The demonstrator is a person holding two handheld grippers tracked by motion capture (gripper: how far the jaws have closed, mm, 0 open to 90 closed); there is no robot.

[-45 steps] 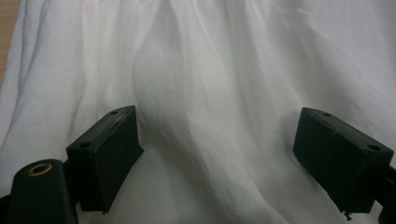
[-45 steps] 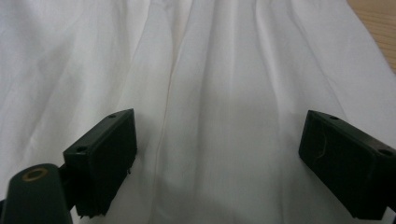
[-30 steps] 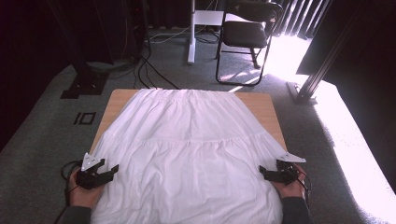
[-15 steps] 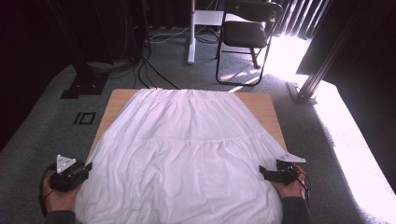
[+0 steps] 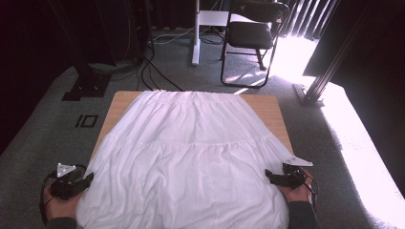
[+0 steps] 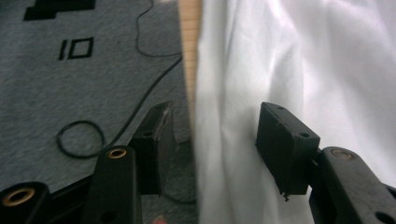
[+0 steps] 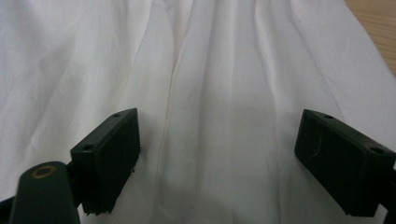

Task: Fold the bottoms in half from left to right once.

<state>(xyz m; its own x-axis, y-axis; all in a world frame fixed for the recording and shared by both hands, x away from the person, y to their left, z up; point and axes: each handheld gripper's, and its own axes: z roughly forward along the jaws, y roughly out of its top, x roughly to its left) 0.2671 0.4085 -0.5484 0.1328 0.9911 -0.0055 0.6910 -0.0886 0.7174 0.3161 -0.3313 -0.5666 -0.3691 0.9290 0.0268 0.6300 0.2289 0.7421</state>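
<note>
Both grippers sit at the white skirt's (image 5: 191,157) near hem — left gripper (image 6: 215,144) straddling the left edge, jaws just reopening, right gripper (image 7: 217,158) wide open, neither holding anything; next, pinch the hem.

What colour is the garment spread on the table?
Plain white garment, no pattern; clearest in the high view.

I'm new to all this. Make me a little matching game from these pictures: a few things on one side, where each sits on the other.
Things:
1. white pleated skirt
2. black folding chair
3. left gripper
4. right gripper

Places:
A. at the cloth's near right edge
B. on the carpet beyond the table
C. spread over the wooden table
D. at the cloth's near left edge, jaws either side of the hem

Pairs: 1-C, 2-B, 3-D, 4-A
</note>
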